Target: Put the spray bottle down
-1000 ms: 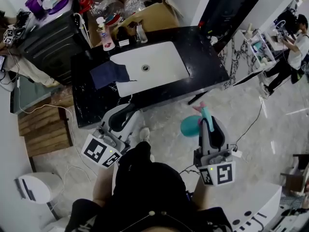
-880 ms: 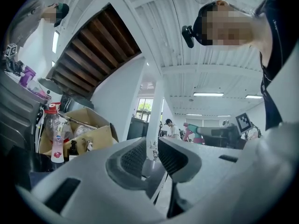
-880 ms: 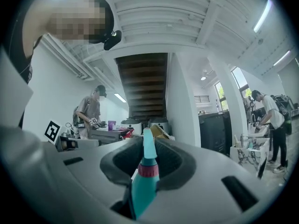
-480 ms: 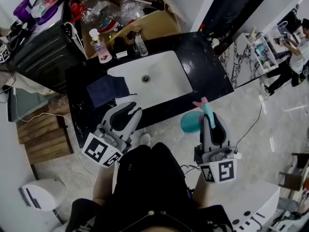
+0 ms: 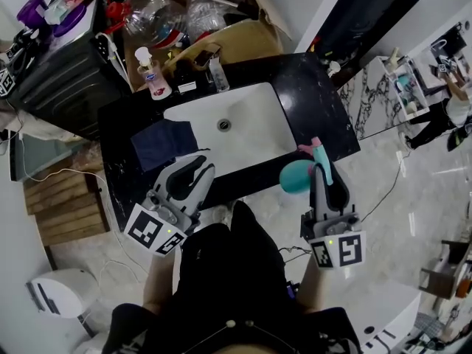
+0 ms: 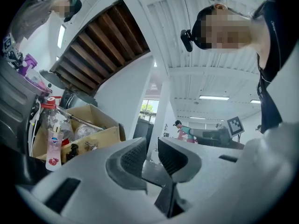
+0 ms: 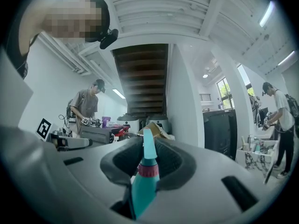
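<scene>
A teal spray bottle [image 5: 295,176] with a pink trigger hangs by its neck from my right gripper [image 5: 322,174], which is shut on it. In the head view it sits at the front right edge of the black counter [image 5: 310,94]. The right gripper view shows the bottle [image 7: 142,185], nozzle up, squeezed between the pads of the right gripper [image 7: 147,149]. My left gripper [image 5: 198,163] hovers over the counter's front edge, near the white sink [image 5: 251,135]. The left gripper [image 6: 150,146] has its jaws a little apart, with nothing between them.
A dark blue cloth [image 5: 164,141] lies left of the sink. A pink soap bottle [image 5: 153,72] and small items stand at the counter's back. Behind are a cardboard box [image 5: 228,28] and a dark cabinet [image 5: 66,57]. A person [image 5: 450,113] stands far right. Cables cross the floor.
Both grippers have moved forward toward the counter. The bottle has gone from over the floor to the counter's front edge, still held. The left gripper now reaches over the counter front.
</scene>
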A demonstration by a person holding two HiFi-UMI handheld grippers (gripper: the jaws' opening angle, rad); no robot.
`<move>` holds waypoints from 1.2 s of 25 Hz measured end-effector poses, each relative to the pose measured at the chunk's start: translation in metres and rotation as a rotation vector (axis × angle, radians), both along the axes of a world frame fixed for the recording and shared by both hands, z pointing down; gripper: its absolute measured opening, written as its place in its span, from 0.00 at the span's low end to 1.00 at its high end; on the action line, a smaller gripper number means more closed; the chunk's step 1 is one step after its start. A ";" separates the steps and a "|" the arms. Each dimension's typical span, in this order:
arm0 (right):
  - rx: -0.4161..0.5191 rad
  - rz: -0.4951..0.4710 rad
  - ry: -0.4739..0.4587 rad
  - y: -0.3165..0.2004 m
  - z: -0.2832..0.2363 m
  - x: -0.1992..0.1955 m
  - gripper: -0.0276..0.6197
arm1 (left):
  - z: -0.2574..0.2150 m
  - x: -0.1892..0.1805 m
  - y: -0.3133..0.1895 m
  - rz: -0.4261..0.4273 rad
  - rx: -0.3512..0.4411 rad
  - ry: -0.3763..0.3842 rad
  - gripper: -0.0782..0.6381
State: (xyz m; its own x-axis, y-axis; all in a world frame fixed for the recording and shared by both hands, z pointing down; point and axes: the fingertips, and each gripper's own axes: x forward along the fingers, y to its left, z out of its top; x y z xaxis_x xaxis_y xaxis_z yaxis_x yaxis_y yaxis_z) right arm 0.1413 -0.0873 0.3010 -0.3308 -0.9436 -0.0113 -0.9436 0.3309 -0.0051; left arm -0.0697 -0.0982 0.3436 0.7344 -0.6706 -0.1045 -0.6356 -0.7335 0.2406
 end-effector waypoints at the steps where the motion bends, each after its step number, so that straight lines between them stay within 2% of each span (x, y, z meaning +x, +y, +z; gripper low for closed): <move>1: -0.001 -0.005 0.003 -0.005 0.000 0.002 0.18 | 0.000 0.001 -0.005 -0.007 0.000 0.001 0.22; 10: 0.001 -0.013 -0.004 -0.067 0.008 0.033 0.18 | -0.004 0.014 -0.055 -0.046 0.003 0.011 0.22; 19: 0.054 0.024 0.020 -0.128 0.022 0.068 0.18 | 0.007 0.037 -0.097 -0.031 -0.031 -0.004 0.22; 30: 0.036 0.074 -0.010 -0.215 0.077 0.093 0.18 | 0.023 0.051 -0.131 -0.053 -0.093 -0.026 0.22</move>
